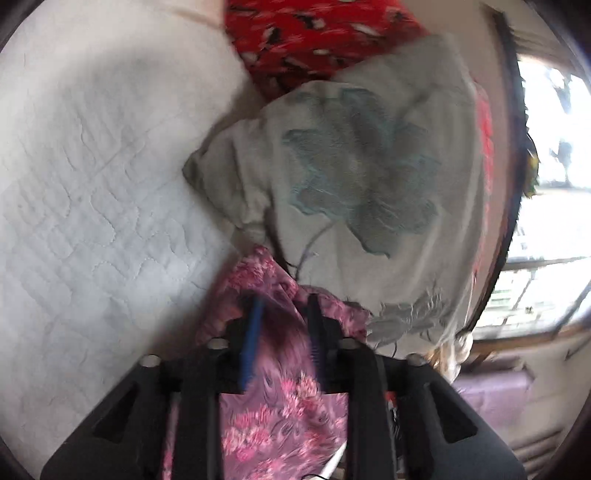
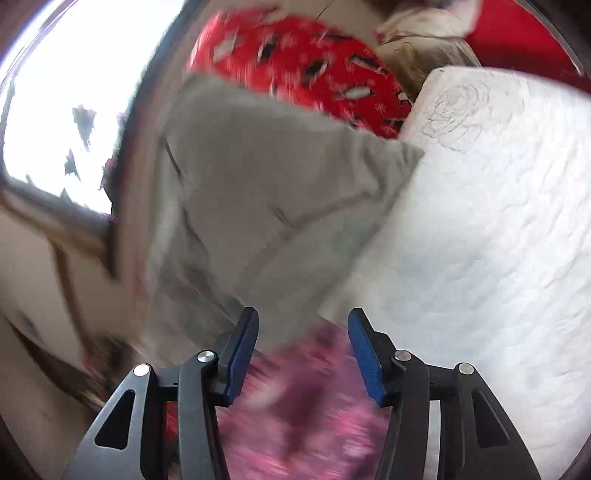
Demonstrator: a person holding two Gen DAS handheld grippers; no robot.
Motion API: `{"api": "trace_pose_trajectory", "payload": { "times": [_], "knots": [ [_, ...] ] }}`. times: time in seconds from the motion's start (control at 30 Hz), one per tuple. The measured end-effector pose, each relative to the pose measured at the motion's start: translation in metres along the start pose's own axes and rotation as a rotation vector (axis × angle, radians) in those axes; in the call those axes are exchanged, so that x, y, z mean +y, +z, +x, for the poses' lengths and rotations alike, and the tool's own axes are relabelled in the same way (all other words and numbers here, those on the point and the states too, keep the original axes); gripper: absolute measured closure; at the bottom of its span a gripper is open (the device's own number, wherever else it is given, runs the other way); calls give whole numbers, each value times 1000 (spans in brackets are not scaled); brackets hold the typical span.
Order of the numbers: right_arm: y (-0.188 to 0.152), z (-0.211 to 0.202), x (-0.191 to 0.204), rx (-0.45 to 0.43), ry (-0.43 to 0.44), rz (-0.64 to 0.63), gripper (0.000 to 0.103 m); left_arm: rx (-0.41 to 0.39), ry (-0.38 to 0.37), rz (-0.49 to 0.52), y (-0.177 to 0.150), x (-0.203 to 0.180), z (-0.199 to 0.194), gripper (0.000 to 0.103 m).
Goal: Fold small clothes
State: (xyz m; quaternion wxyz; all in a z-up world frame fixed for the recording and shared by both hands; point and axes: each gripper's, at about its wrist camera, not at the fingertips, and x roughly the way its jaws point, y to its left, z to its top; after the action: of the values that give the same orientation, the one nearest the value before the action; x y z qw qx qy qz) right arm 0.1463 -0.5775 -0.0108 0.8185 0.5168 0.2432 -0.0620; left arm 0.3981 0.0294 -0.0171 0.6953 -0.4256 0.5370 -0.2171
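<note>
A pink and purple flowered garment (image 1: pixel 280 398) hangs bunched between the fingers of my left gripper (image 1: pixel 284 306), which is shut on it above the white quilted mattress (image 1: pixel 92 184). A grey cloth with blue flower embroidery (image 1: pixel 354 192) lies just beyond the left fingertips. In the right wrist view my right gripper (image 2: pixel 303 325) is open, and the blurred pink garment (image 2: pixel 306 406) lies below and between its jaws. The grey cloth (image 2: pixel 266 192) is right ahead of it.
A red patterned cloth (image 1: pixel 314 33) lies at the far end of the mattress and also shows in the right wrist view (image 2: pixel 306 70). A bright window (image 1: pixel 546 177) and dark bed frame edge (image 1: pixel 513 147) flank the mattress. The mattress (image 2: pixel 480 240) spreads to the right.
</note>
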Motion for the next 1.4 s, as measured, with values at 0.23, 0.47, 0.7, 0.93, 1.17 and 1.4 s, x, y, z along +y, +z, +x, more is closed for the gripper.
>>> {"api": "trace_pose_trajectory", "payload": {
  "times": [0.23,0.47,0.7,0.93,1.17,1.4],
  "knots": [
    [-33,63,32,166,-229,-287,50,30,7,85,-54,-13,3,68],
    [-18,43,51,-27,-140,-284,101,-197,317,235,-91,-24,12,65],
    [-16,52,23,24,-384,-258,95,-222,384,280,-85,-27,18,64],
    [-71,67,98,157,-145,-504,71,-284,402,310,-80,-31,12,56],
    [-146,148,148,364,-200,-776,69,-262,396,320,-76,-28,17,56],
    [-179,187,176,319,-342,-1035,100,-270,375,288,-66,-23,9,56]
  ]
}}
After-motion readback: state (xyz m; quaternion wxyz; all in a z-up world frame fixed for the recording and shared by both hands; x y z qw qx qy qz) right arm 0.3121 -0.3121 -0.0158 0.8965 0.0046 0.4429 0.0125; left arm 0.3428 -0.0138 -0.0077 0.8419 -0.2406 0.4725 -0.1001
